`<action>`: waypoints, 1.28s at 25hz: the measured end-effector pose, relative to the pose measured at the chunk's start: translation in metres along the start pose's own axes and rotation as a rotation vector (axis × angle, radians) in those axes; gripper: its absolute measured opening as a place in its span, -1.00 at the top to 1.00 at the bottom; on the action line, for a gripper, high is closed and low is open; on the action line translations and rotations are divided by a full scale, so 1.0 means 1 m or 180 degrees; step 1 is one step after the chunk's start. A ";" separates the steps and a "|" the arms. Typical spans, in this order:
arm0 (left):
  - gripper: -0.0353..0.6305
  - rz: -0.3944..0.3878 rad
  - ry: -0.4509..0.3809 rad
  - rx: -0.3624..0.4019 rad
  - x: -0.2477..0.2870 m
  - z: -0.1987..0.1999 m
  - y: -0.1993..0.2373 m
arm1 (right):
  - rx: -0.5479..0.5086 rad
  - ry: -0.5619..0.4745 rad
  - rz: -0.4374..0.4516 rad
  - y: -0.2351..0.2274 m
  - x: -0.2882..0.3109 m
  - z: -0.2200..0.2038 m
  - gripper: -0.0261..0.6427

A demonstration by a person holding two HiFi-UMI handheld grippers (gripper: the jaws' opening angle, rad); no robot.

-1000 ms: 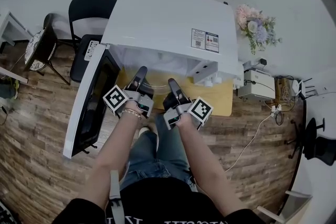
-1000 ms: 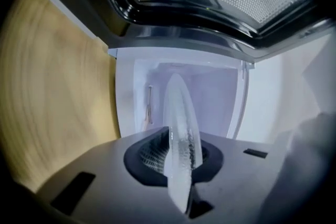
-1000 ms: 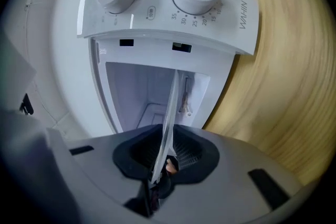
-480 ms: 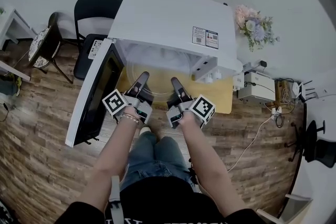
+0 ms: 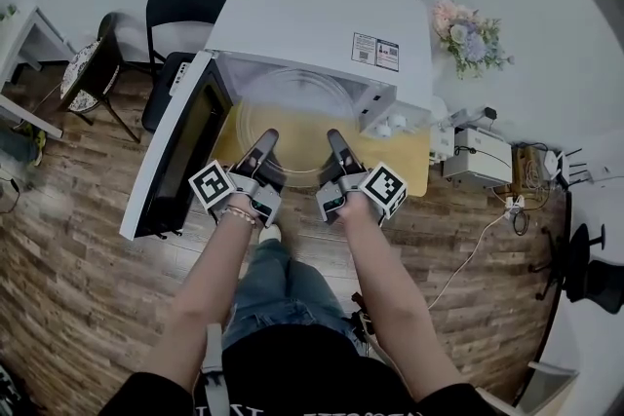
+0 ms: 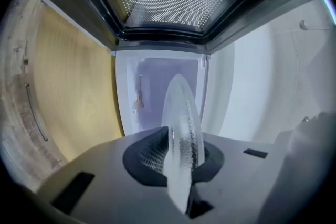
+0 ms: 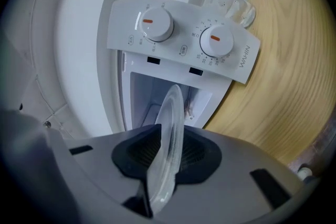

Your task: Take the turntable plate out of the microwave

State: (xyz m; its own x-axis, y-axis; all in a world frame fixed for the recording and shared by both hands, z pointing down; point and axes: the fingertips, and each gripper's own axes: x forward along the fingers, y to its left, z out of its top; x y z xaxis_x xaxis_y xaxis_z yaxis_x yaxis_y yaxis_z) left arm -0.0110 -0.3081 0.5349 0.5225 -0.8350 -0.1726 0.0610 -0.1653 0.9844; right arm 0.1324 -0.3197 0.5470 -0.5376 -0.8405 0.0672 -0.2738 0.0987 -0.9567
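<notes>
1. The clear round glass turntable plate [image 5: 290,117] hangs roughly level in the open mouth of the white microwave [image 5: 312,19]. Its near rim is toward the person, and its far rim is seemingly not yet clear of the cavity.
2. The left gripper [image 5: 261,153] pinches that near rim on the microwave's door side. The right gripper [image 5: 338,149] pinches it on the dial side. In each gripper view the glass edge runs straight between the pads.
3. The plate lies directly ahead of both grippers, toward the microwave, with both hands equally near. I'd judge the way out to be straight back, away from the microwave.
4. The dark-windowed door [image 5: 175,161] stands swung open at the microwave's left, just beside the left gripper. The white control panel with two dials [image 7: 181,39] flanks the opening's right. Drifting sideways risks clipping either.
5. A yellow wooden bench [image 5: 414,172] carries the microwave. A black chair [image 5: 185,10] stands behind its left corner, and pale flowers [image 5: 468,39] sit off its right.
</notes>
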 end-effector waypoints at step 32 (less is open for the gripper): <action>0.63 0.0065 0.0309 0.2022 -0.057 -0.069 -0.093 | -0.1762 0.0069 0.0290 0.093 -0.100 -0.023 0.48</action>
State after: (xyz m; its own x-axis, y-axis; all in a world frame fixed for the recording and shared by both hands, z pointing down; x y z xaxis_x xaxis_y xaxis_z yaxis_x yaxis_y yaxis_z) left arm 0.0122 -0.2093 0.4555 0.5946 -0.7949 -0.1207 -0.4499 -0.4535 0.7694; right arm 0.1427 -0.2143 0.4580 -0.5934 -0.8049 0.0027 -0.6002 0.4403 -0.6677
